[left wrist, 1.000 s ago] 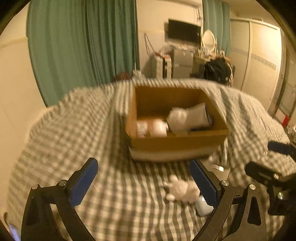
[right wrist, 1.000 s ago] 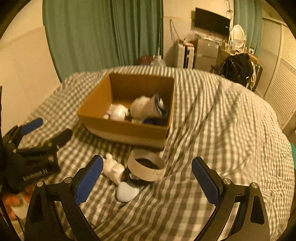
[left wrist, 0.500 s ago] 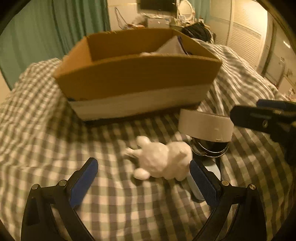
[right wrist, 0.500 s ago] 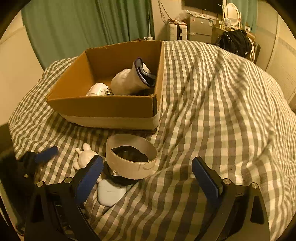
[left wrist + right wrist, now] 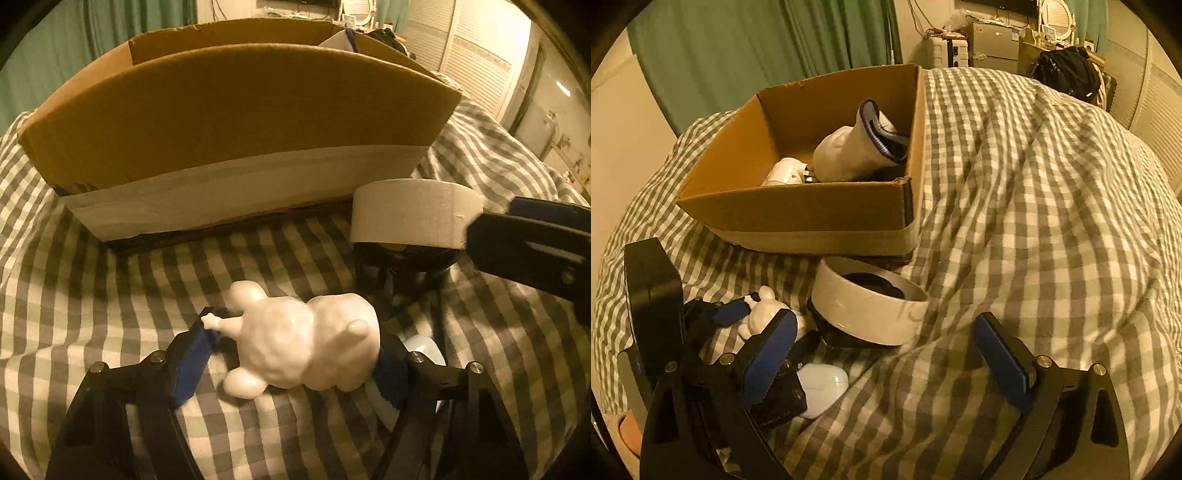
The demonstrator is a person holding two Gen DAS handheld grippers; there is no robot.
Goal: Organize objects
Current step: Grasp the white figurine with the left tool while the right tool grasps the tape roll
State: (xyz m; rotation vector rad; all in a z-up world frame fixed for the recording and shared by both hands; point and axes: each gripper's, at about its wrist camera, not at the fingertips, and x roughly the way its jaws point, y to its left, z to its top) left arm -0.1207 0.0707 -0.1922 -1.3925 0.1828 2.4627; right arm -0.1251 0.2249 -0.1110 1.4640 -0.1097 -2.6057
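Note:
A white rabbit figure lies on the checked bedcover in front of the cardboard box. My left gripper is low around it with its jaws closing. The figure sits between them, its arm at the left fingertip and its head against the right finger. A roll of white tape rests on a black round thing beside the figure. My right gripper stands open just short of the tape with nothing between its pads. A white earbud case lies near its left finger.
The box holds a white sock with a dark cuff and a small white item. Rumpled bedcover spreads to the right. Green curtains and furniture stand far behind the bed.
Both grippers have come down close to the things before the box. The left jaws have narrowed around the rabbit figure. The right jaws have stayed wide.

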